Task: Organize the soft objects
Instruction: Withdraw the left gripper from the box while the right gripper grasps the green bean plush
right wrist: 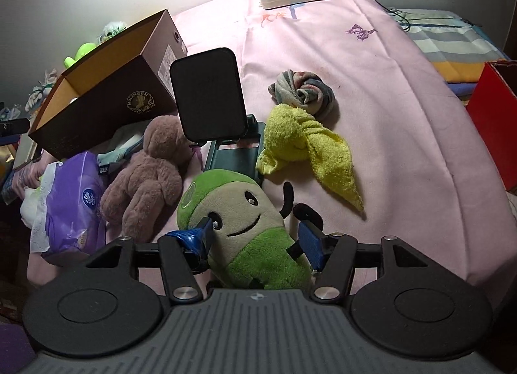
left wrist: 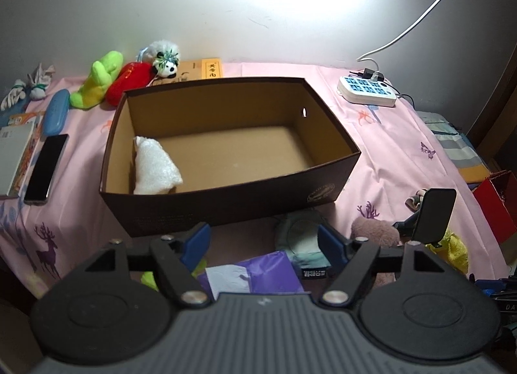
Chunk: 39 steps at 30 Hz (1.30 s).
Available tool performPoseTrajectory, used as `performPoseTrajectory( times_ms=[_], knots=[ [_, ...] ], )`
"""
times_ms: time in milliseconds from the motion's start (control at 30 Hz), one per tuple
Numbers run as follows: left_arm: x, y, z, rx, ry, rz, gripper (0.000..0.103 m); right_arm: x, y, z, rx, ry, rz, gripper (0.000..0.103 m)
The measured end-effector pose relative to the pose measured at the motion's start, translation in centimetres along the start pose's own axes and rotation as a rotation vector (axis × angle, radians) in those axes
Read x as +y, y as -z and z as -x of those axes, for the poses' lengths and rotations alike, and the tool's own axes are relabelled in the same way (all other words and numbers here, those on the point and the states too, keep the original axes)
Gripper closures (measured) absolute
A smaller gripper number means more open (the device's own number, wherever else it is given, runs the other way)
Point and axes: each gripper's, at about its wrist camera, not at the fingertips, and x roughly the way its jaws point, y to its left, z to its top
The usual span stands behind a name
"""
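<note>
Box [left wrist: 226, 206] of brown cardboard sits open on the pink bed [right wrist: 371, 89], likely the collecting spot; one white foam wad [left wrist: 155, 170] already lies inside. Left tool [left wrist: 263, 240] hangs before it, spread wide, holding nothing. Right tool [right wrist: 255, 238] straddles a green plush [right wrist: 245, 222]; its left pad touches the face, not clamped.

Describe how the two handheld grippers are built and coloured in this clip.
Both look alike. The left gripper and right gripper each have black linkage arms with silver pivot pins, blue finger pads, two round black discs and a grey ribbed body bearing a small emblem. No hands, sleeves or cables show.
</note>
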Motion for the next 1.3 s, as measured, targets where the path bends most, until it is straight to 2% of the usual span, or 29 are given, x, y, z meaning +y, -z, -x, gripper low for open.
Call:
performPoseTrajectory(
  times_ms=[200, 333, 500, 600, 667, 733, 867, 1000, 1167, 1300],
  knots=[
    [-2.8, 1.6, 0.6, 0.019, -0.039, 0.042, 0.024, -1.9, -0.4, -0.9, 0.042, -0.146, 0.014, 0.058],
    [-4.2, 3.0, 0.9, 0.032, -0.07, 0.083, 0.022, -2.1, -0.9, -1.9, 0.088, -0.24, 0.075, 0.056],
    [-5.1, 5.0, 1.7, 0.042, -0.129, 0.134, 0.021, -2.4, -1.7, -3.0, 0.135, -0.314, 0.191, 0.052],
    [-5.6, 6.1, 2.1, 0.05, -0.159, 0.17, 0.02, -2.4, -2.6, -4.4, 0.205, -0.38, 0.258, 0.047],
    [-5.9, 6.6, 2.4, 0.051, -0.182, 0.184, 0.02, -2.2, -2.9, -5.9, 0.303, -0.433, 0.253, 0.047],
    [-6.3, 7.1, 2.8, 0.046, -0.211, 0.189, 0.02, -1.9, -2.6, -6.5, 0.344, -0.465, 0.234, 0.047],
    [-6.6, 7.9, 3.8, 0.024, -0.267, 0.192, 0.018, -2.3, -1.6, -6.2, 0.352, -0.491, 0.188, 0.05],
    [-6.3, 8.1, 3.8, 0.036, -0.285, 0.218, 0.018, -3.4, -1.9, -5.2, 0.359, -0.527, 0.125, 0.052],
    [-5.9, 7.3, 3.2, 0.03, -0.275, 0.214, 0.018, -3.0, -2.7, -2.6, 0.324, -0.566, 0.128, 0.052],
    [-5.4, 6.0, 2.5, 0.02, -0.248, 0.189, 0.018, -1.6, -4.0, -0.3, 0.257, -0.584, 0.124, 0.052]
  ],
)
